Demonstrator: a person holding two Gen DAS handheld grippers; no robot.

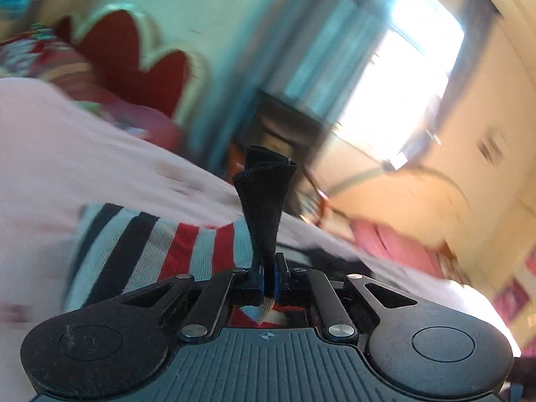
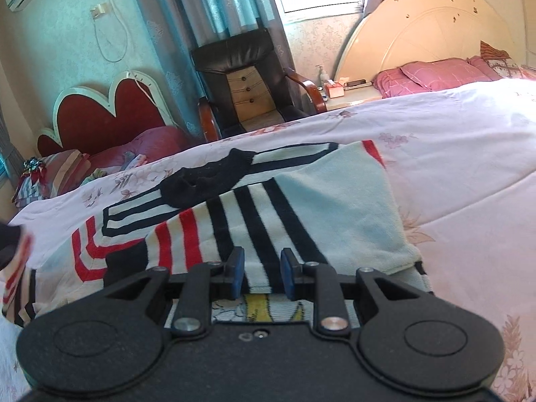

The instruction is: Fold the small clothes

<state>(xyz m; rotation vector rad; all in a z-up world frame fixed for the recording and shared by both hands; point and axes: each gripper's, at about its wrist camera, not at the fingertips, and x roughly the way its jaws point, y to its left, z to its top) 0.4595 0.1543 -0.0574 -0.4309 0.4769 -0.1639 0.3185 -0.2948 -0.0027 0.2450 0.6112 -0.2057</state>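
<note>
A small striped knit sweater (image 2: 261, 201), white with black and red stripes and black cuffs, lies on the pink floral bedsheet (image 2: 452, 140). One black cuff (image 2: 204, 181) rests across its far side. My left gripper (image 1: 268, 281) is shut on the other black cuff (image 1: 264, 201), which stands up between the jaws, with the striped sleeve (image 1: 160, 244) trailing to the left. That view is blurred and tilted. My right gripper (image 2: 259, 276) is open, jaws apart just above the sweater's near folded edge, holding nothing.
A black armchair (image 2: 248, 83) stands beyond the bed's far edge. A red heart-shaped headboard (image 2: 100, 114) and pillows are at left. A second bed with pink pillows (image 2: 432, 73) and a nightstand (image 2: 348, 93) are at the back right.
</note>
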